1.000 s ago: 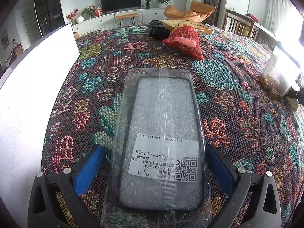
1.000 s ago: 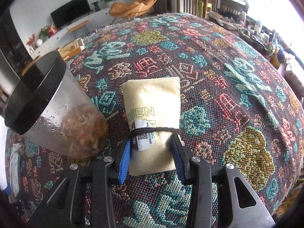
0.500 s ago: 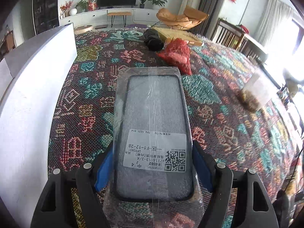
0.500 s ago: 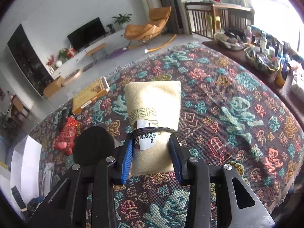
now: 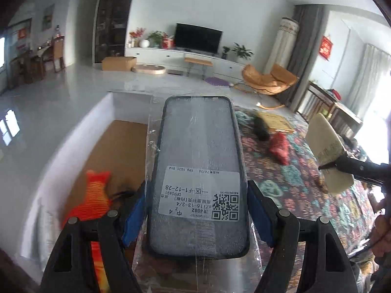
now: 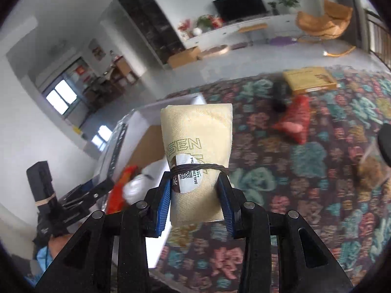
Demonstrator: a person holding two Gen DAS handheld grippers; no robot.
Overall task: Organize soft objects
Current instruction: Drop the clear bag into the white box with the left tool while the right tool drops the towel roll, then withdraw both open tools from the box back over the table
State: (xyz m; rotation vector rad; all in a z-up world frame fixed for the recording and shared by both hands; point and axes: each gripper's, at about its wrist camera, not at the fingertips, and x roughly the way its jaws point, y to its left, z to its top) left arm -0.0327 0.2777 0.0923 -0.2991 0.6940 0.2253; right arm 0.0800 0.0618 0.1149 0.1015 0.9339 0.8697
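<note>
Left wrist view: two soft items carried toward the box.
Wrapped phone case [image 5: 198,178] is clamped in the left tongs [image 5: 195,210] above the white box [image 5: 73,131]; right tongs [image 6: 194,197] grip the tied cloth bundle [image 6: 198,156], both lifted clear of the bench [image 6: 305,171], likely for dropping in beside the orange fish toy [image 5: 92,200].

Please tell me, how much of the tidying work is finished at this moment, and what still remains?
Partly done. The white box already holds an orange plush toy. In hand: the left gripper grips a bagged phone case above the box, and the right gripper carries a beige cloth bundle. Left: a red mesh bag and a black item remain on the patterned cloth.
</note>
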